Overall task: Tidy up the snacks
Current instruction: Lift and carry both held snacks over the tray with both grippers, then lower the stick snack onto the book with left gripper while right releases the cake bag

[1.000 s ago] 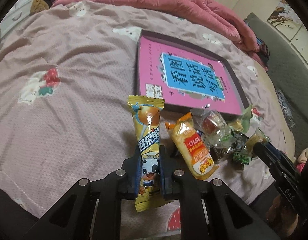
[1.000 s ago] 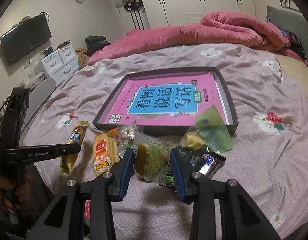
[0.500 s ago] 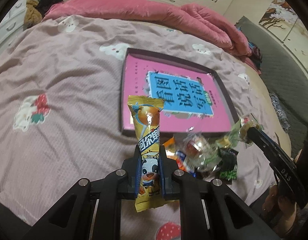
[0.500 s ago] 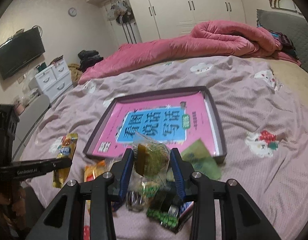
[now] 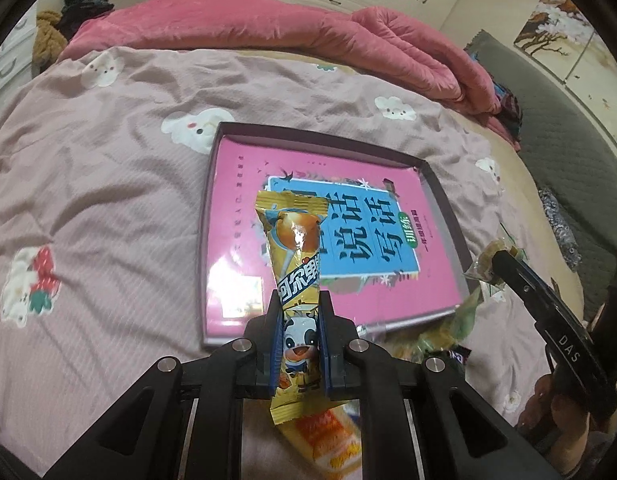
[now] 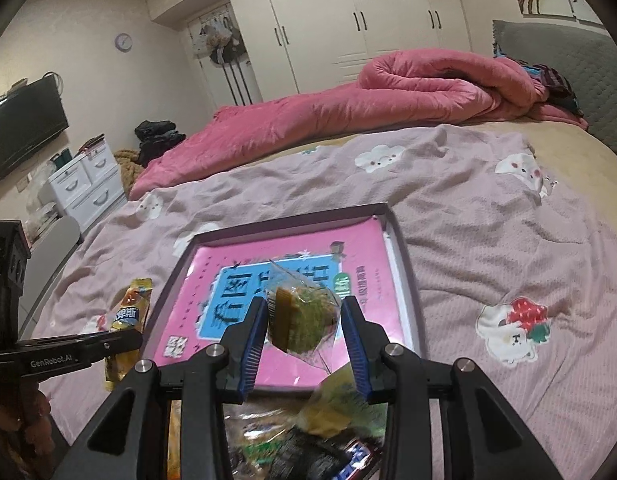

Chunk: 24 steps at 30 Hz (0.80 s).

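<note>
My left gripper is shut on a long yellow snack packet with a cartoon cow, held upright above the near edge of a shallow dark box that holds a pink and blue book. My right gripper is shut on a clear packet with a green cake, lifted over the same box. In the right wrist view the left gripper with its yellow packet shows at the left. The right gripper appears at the right edge of the left wrist view.
The box lies on a pink-grey bed sheet with cartoon prints. Several loose snack packets lie in a heap just in front of the box. A rolled pink duvet lies across the far side. Drawers stand left of the bed.
Both grippers rose off the sheet with their packets and moved toward the box. The snack heap slid down and partly out of both views.
</note>
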Tool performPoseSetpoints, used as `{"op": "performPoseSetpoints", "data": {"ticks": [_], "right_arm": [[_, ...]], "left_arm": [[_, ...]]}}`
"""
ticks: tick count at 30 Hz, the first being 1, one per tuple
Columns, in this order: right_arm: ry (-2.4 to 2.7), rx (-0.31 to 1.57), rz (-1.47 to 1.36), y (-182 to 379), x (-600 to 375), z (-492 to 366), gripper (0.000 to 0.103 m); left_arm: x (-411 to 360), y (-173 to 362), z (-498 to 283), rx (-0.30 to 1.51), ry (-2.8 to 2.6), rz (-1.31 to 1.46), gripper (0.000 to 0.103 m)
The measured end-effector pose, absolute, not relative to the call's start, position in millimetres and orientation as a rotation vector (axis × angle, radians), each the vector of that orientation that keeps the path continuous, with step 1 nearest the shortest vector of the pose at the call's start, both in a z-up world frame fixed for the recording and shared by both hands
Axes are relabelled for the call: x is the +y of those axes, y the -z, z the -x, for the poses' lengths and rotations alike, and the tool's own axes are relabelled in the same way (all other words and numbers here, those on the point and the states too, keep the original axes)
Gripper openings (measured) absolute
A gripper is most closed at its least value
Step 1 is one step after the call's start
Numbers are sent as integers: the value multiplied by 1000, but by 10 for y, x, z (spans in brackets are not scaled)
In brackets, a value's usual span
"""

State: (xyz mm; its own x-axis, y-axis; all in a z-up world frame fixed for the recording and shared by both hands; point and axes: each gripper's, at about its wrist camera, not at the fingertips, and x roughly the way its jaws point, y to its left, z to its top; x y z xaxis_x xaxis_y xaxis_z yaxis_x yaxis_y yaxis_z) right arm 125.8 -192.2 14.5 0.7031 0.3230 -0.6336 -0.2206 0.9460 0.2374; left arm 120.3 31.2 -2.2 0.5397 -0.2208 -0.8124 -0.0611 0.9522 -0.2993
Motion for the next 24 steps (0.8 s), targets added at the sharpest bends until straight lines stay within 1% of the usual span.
{"op": "performPoseSetpoints", "data": {"ticks": [7,15,24], "right_arm": [[-242,794,-154,67,-2083,-1542,39],[-216,893,-178,396,-2157,-1715,39],[-214,918,-194,452,-2174,-1684,40]], "left_arm": [[273,187,-1473,1030,110,310,15],[265,366,-1596,1073,105,310,15],[257,465,-1615,1091,107,321,16]]}}
